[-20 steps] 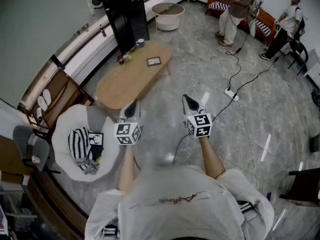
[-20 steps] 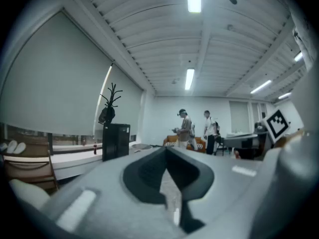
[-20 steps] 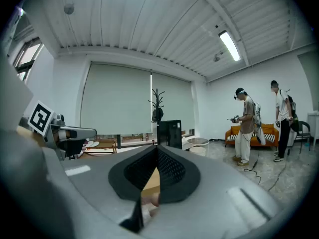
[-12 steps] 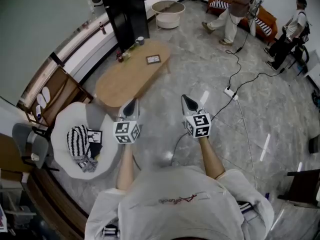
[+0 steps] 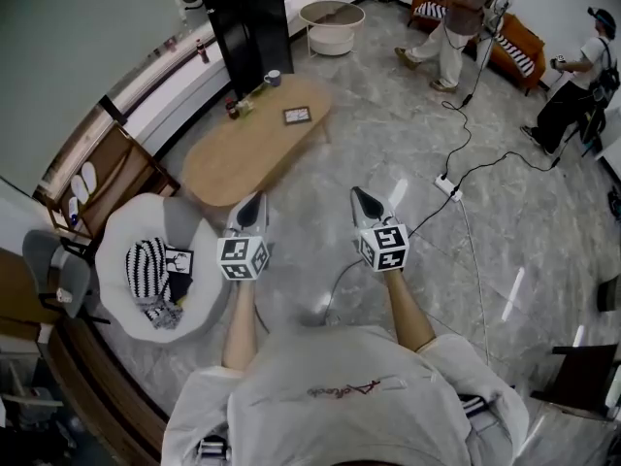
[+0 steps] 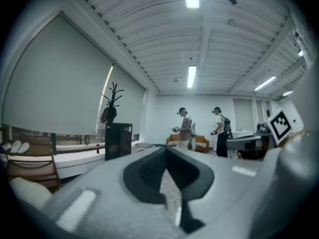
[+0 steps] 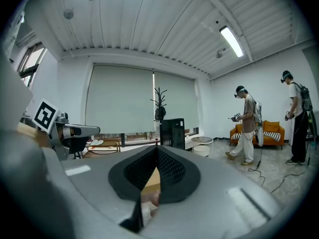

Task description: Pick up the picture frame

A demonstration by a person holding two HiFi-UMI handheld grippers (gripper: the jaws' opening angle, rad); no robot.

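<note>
The picture frame (image 5: 297, 116), small and dark-rimmed, lies flat on the far end of the oval wooden table (image 5: 233, 163). My left gripper (image 5: 250, 205) hovers over the floor by the table's near end, shut, with nothing between its jaws. My right gripper (image 5: 361, 202) floats level beside it over the marble floor, also shut and empty. Both are well short of the frame. In the left gripper view the left gripper (image 6: 166, 148) has its jaws together. In the right gripper view the right gripper (image 7: 157, 147) points toward the table (image 7: 152, 178), and the frame is hidden.
A black cabinet (image 5: 247, 27) and a round white side table (image 5: 332, 27) stand beyond the wooden table. A mug (image 5: 273, 79) sits on the table's far edge. A white armchair (image 5: 126, 223) with cushions is at left. A cable and power strip (image 5: 447, 186) cross the floor. Two people (image 5: 456, 22) stand near an orange sofa.
Both grippers stay shut and hardly shift. The two people at the back have stepped along, the one at right moving further right.
</note>
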